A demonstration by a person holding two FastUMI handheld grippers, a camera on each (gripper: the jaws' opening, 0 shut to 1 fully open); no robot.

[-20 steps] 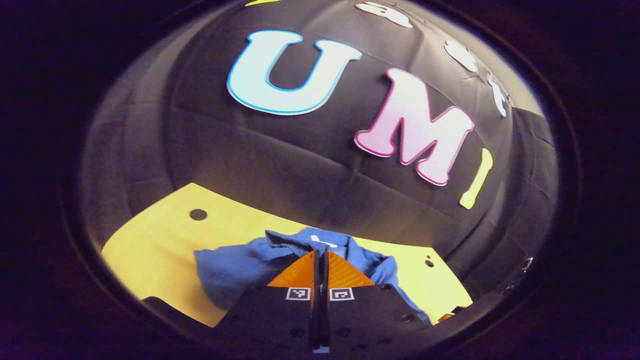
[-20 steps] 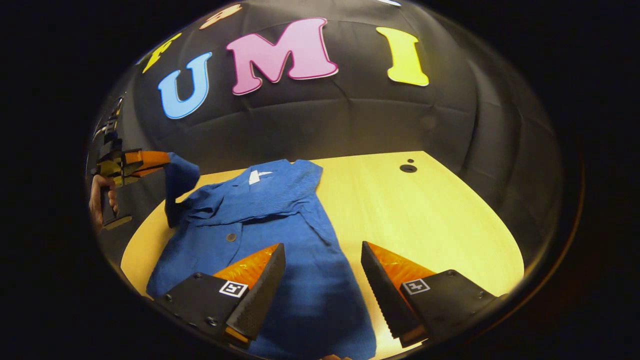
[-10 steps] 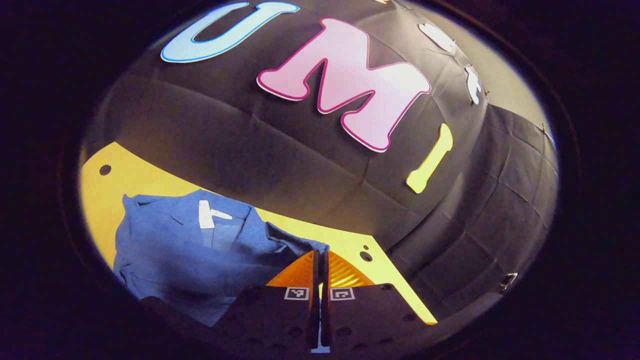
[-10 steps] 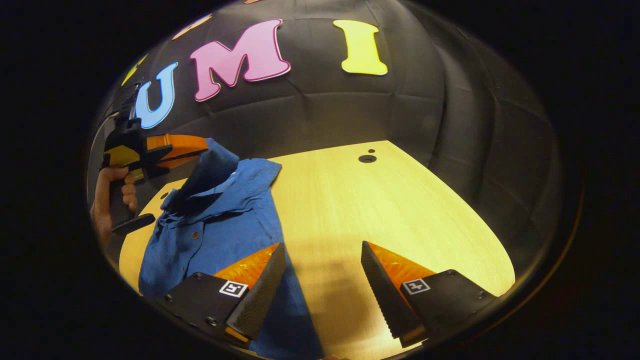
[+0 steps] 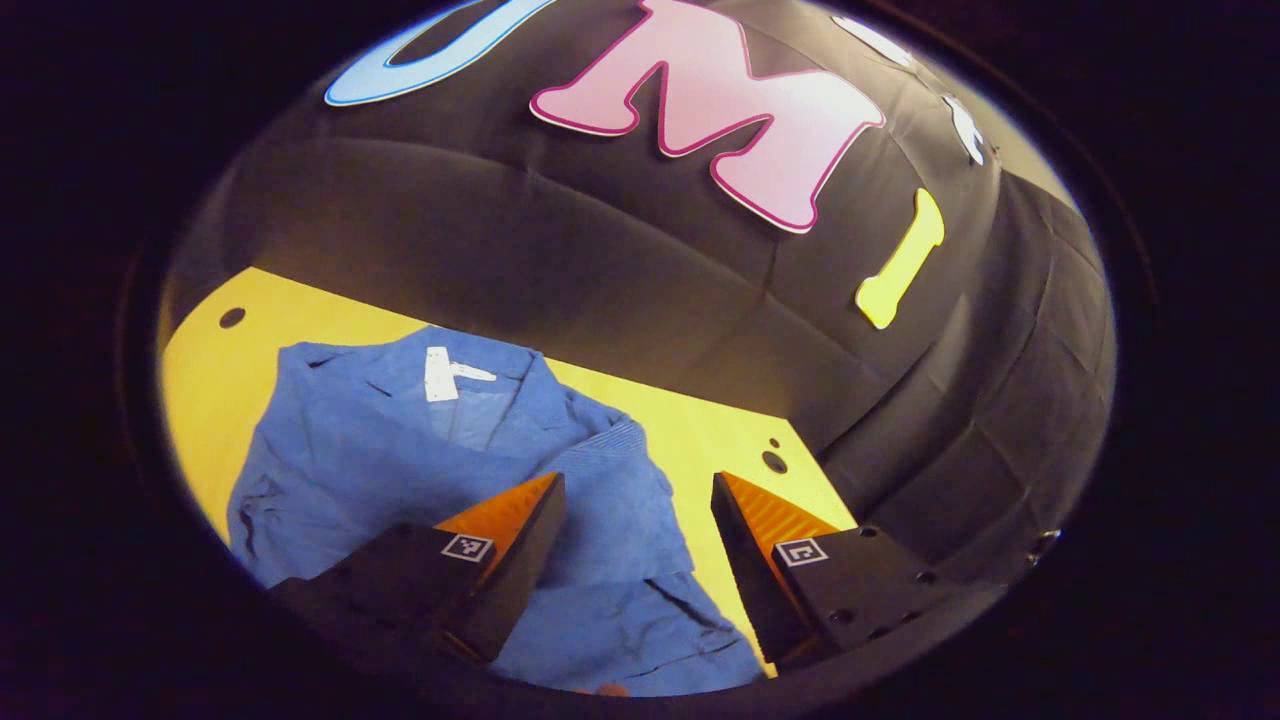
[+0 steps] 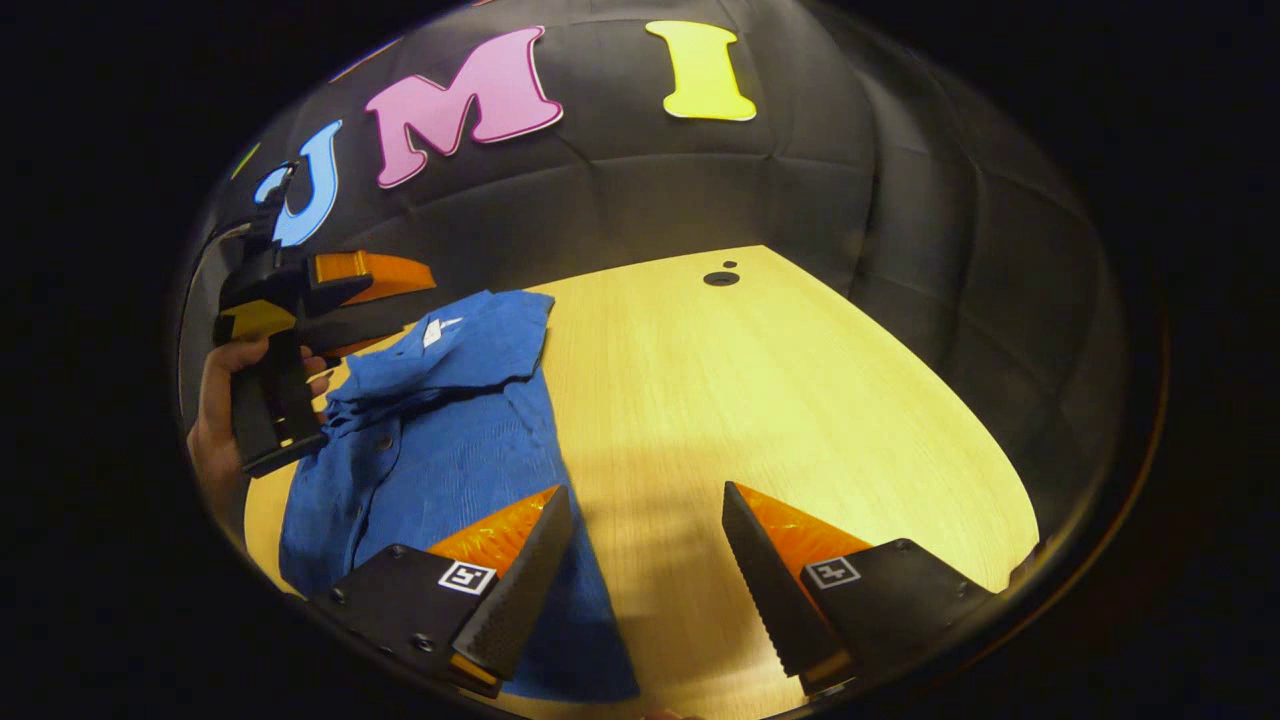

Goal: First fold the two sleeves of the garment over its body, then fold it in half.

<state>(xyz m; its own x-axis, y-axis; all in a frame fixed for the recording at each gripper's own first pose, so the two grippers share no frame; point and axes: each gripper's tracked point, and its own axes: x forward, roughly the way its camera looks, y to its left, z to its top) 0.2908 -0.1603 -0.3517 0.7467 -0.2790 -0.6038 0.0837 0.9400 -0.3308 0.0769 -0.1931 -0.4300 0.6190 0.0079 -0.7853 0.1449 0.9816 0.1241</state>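
Blue button-up cloth garment (image 5: 420,470) lies flat on the pale yellow wooden table (image 6: 760,400), collar toward the booth wall, both sleeves folded over its body. Left gripper (image 5: 637,490) hangs above the garment, fingers spread, holding nothing. Right gripper (image 6: 645,500) is beside the garment over bare table, fingers apart, empty.

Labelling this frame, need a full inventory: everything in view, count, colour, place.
shirt: 1, blue, lying on the table's left part, sleeves folded over the body
label: 1, white, inside the shirt's collar
table: 1, light wood, round holes near the far edge
left gripper: 1, black with orange fingers, open above the shirt
right gripper: 1, black with orange fingers, open over the shirt's edge and bare table
hand: 1, holding the left gripper's handle
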